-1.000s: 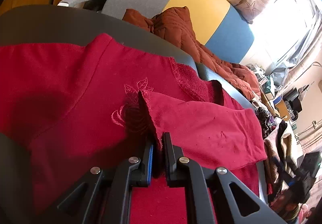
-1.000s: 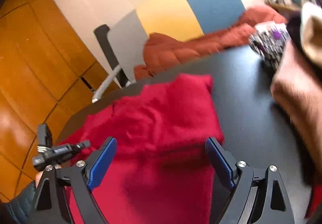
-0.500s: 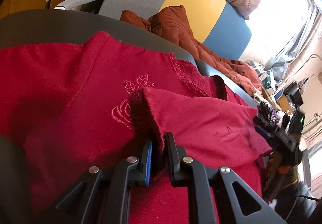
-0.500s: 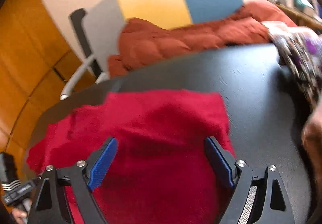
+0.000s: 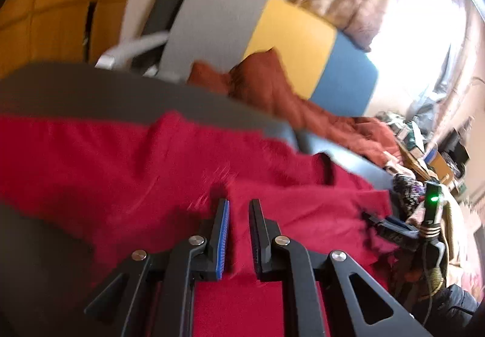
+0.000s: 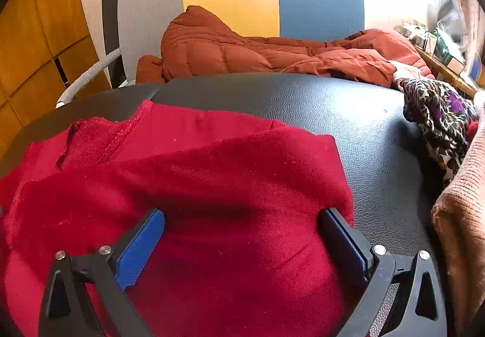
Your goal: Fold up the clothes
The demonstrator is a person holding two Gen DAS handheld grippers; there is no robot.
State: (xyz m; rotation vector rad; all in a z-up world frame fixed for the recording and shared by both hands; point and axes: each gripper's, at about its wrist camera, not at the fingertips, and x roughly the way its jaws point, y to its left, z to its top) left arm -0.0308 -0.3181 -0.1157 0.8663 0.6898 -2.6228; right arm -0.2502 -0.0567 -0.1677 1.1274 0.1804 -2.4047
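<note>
On the black table [image 6: 303,94], red sweater [image 6: 242,179] folded, right gripper [image 6: 242,234] jaws just opened wide above it, left gripper [image 5: 239,215] jaws narrow, empty.

Red garment [image 6: 230,185]: soft matt knit cloth, faintly fuzzy, is being shown.
Tabletop [image 6: 303,94]: black grained leather-like covering with a dull sheen is being shown.
Rust jacket [image 6: 242,49]: quilted, slightly glossy fabric is being seen beyond the far edge.
Brown knit [image 6: 463,200]: ribbed woolly cloth is being seen at the right edge.
Gripper pads [image 6: 139,249]: ridged blue rubbery facing on matt black plastic is being shown.
Cabinet [image 6: 33,43]: smooth orange wood is being shown.
</note>
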